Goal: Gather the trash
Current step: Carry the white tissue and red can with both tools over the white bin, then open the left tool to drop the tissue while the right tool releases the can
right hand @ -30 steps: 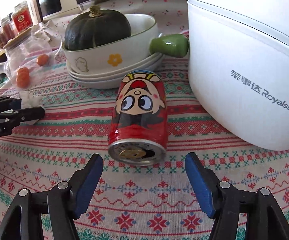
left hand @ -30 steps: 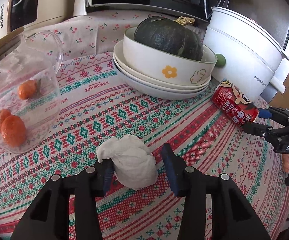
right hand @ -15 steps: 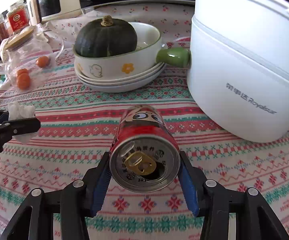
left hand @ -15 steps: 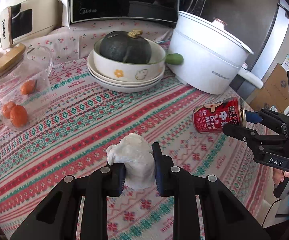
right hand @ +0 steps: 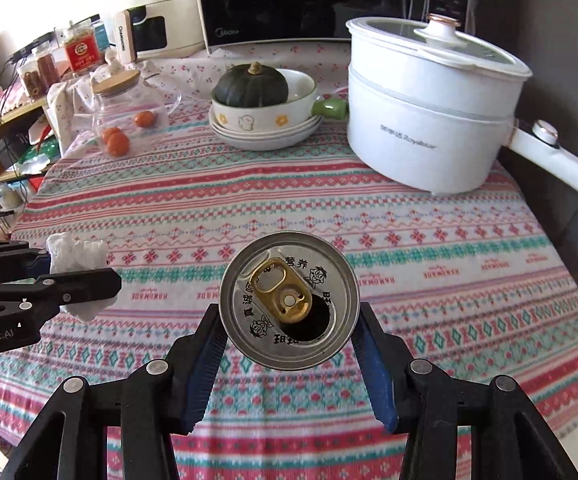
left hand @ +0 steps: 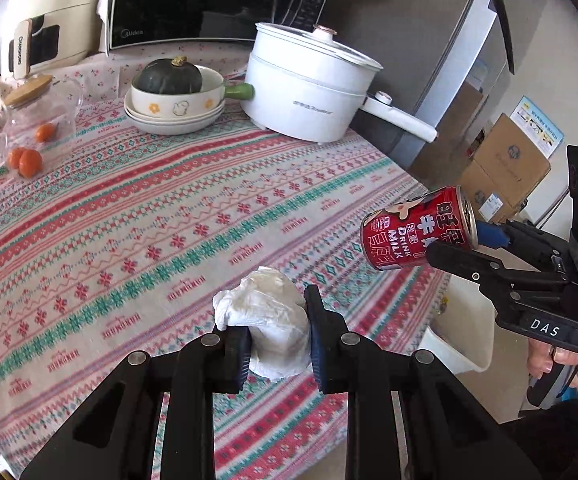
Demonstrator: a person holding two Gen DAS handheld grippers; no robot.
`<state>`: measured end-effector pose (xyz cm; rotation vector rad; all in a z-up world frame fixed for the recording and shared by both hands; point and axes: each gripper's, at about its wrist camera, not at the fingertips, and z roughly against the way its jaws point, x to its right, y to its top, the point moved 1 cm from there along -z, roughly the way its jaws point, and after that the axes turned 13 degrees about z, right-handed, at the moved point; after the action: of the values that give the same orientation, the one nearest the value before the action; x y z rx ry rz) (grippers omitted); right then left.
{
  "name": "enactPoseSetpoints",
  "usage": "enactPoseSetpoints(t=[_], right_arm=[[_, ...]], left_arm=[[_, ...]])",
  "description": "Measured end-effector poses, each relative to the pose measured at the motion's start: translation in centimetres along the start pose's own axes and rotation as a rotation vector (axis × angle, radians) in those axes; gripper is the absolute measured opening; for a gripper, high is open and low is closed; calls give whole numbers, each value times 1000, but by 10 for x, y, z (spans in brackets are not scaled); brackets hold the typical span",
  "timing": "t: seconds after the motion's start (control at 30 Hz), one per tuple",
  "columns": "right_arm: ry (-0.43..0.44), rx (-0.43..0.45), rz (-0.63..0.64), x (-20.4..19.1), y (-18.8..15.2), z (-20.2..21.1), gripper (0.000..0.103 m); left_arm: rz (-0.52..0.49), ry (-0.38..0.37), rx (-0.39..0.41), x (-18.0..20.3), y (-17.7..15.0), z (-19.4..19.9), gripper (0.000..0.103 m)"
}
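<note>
1. Up close, the left gripper (left hand: 279, 330) pinches one crumpled white paper wad (left hand: 265, 320), soft and wrinkled, between black fingers with blue pads, above the near edge of the tabletop (left hand: 149, 216).
2. To its right, the right gripper (right hand: 289, 354) clamps one red metal drink can (left hand: 419, 234), a smooth cylinder held on its side near the tabletop's right edge; its silver top with a gold pull tab and an open mouth faces the right wrist camera.
3. A woven cloth in red, teal and white bands covers the tabletop.
4. Along the far edge stand one white lidded electric pot (left hand: 309, 96) with a long handle, and one glossy stack of three shallow plates (left hand: 173, 118) under one green-handled ceramic bowl.
5. One dark green ribbed squash (left hand: 169, 77) sits in that bowl.
6. At the far left corner, one clear glass jar (left hand: 37, 120) with a wooden lid holds three small oranges (left hand: 25, 158).
</note>
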<state>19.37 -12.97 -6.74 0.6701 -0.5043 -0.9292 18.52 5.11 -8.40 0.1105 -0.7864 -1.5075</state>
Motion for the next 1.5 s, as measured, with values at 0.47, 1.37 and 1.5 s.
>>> enactPoseSetpoints(t=[0.47,1.37,1.5], right_arm=[[-45,-22,-48,8,-89,74,55],[-198,-352,-485,127,-226,103,56],[-217,-379,-518,140,-242,108,56]], left_arm=[[-48,-69,-55,54,-75,10,25],[-350,-211,-236,230,-121,-112,26],[-380,-208,-241,244,-129,-129,26]])
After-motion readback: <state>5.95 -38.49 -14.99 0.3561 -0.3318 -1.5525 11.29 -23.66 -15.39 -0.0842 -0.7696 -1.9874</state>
